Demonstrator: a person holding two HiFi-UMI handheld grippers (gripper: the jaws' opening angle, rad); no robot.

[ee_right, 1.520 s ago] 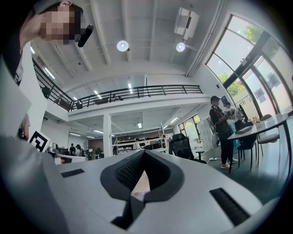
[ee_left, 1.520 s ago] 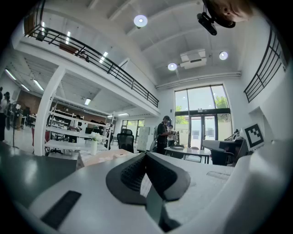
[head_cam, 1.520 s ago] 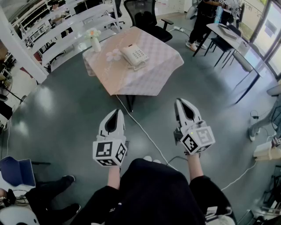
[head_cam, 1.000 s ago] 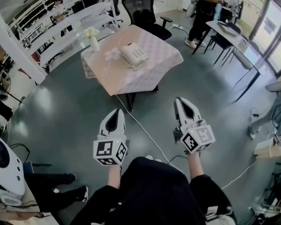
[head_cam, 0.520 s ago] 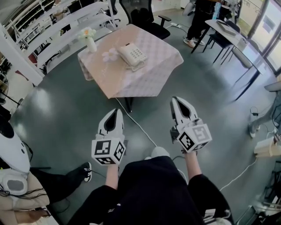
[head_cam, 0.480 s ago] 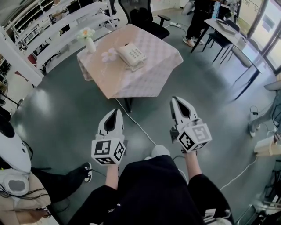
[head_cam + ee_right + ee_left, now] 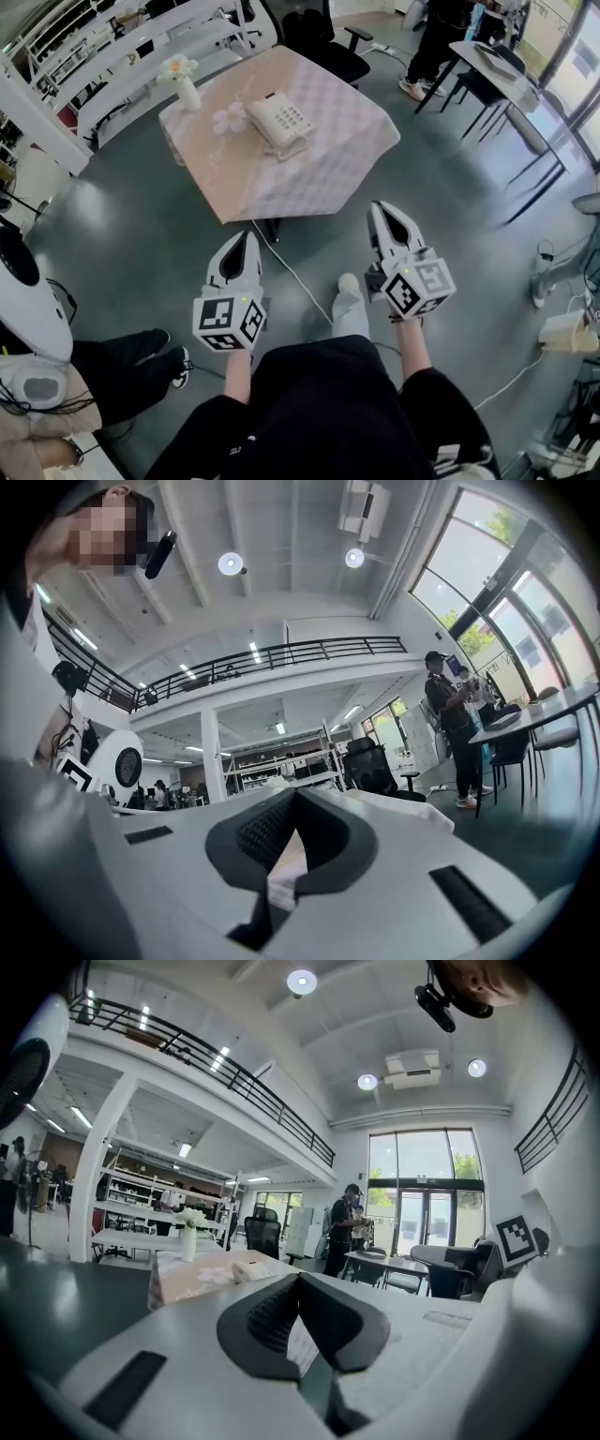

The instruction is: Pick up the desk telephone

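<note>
The left tongs (image 7: pixel 246 236) and right tongs (image 7: pixel 384 206) are sitting pressed together and empty, well apart from the desk telephone (image 7: pixel 281 120) resting on the tabletop (image 7: pixel 323 164). Arriving closed is risking shoving it; the floor cable (image 7: pixel 298 277) is threatening a trip.

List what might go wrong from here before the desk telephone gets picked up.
1. A white cable crosses the floor from under the table toward the person's foot: a trip hazard.
2. The left tongs and right tongs are both shut; unless opened, they would likely shove the telephone rather than grip it.
3. The vase stands near the telephone and could be knocked over.
</note>
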